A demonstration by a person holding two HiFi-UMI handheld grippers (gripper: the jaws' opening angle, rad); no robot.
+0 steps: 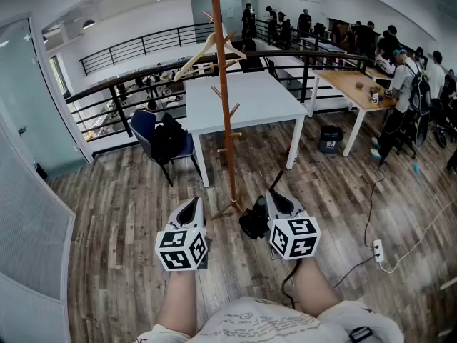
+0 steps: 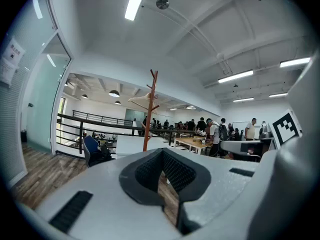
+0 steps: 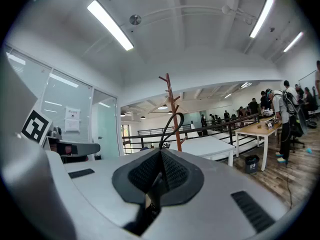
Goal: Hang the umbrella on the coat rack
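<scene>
Over the floor, coat rack [image 1: 223, 98] stands just ahead of right gripper [image 1: 275, 194] clamping umbrella [image 1: 253, 223]; left gripper [image 1: 191, 204] closed, empty.

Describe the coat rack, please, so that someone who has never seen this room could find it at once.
Find the white table in the middle of the floor; the coat rack stands just in front of it. It is a thin reddish-brown pole with short slanted pegs, taller than the table and the blue chair, with a pale wooden hanger near its top.
</scene>
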